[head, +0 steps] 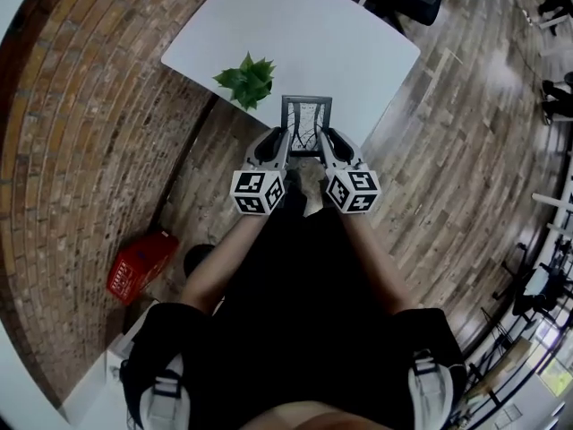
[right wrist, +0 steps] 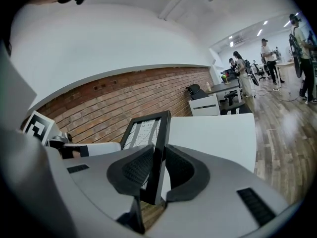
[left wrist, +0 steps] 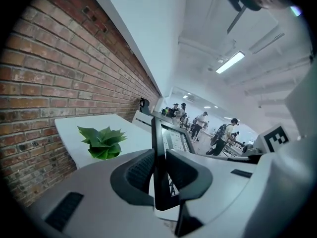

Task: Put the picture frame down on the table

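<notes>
Head view: a black rectangular picture frame (head: 306, 115) is standing roughly upright over the near edge of a white bench (head: 295, 25).
Left tool (left wrist: 159, 157): its jaws are clamping the picture frame's left rail, with the ribbed pads pressing on both faces.
Right tool (right wrist: 158, 152): its jaws are gripping the right rail in the same way.
Frame's place: it is sitting just ahead of both tools and spanning the gap between them. Contact with the bench cannot be made out.
Green leafy plant (head: 246, 81): it is standing on the bench, ahead and left of the left tool.
Red plastic basket (head: 141, 265): it is lying on the floor, behind and left of the left tool.
</notes>
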